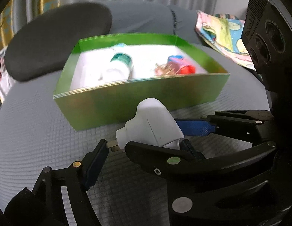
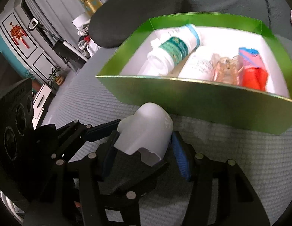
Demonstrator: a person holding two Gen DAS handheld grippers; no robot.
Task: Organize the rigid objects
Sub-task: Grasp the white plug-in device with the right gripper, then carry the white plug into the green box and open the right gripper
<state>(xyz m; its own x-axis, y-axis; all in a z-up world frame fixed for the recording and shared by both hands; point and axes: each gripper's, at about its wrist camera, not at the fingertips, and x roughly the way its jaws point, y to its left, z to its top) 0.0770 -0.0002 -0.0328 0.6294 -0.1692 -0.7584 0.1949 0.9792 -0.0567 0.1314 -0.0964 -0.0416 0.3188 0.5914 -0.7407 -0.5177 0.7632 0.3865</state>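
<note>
A white plug adapter [image 1: 155, 120] with metal prongs [image 1: 112, 146] sits just in front of the green box [image 1: 127, 103], and both grippers hold it. My left gripper [image 1: 146, 145] spans its length: the left finger [image 1: 97, 160] meets the prongs and the right pad [image 1: 189, 147] meets its rear end. My right gripper [image 1: 152, 134] comes in from the right. In the right wrist view it [image 2: 144, 143] is shut on the adapter's [image 2: 146, 130] sides. One blue-padded left finger [image 2: 102, 130] touches its small end. The green box [image 2: 202, 98] holds a green-labelled white bottle [image 2: 172, 50], another bottle [image 2: 198, 64] and a red item [image 2: 255, 77].
All of this lies on a grey quilted surface [image 1: 33, 131]. A dark grey cushion [image 1: 55, 37] lies behind the box at the left and a colourful cloth [image 1: 221, 33] at the back right. A cabinet [image 2: 20, 33] and a potted plant [image 2: 57, 77] stand beyond the surface's left edge.
</note>
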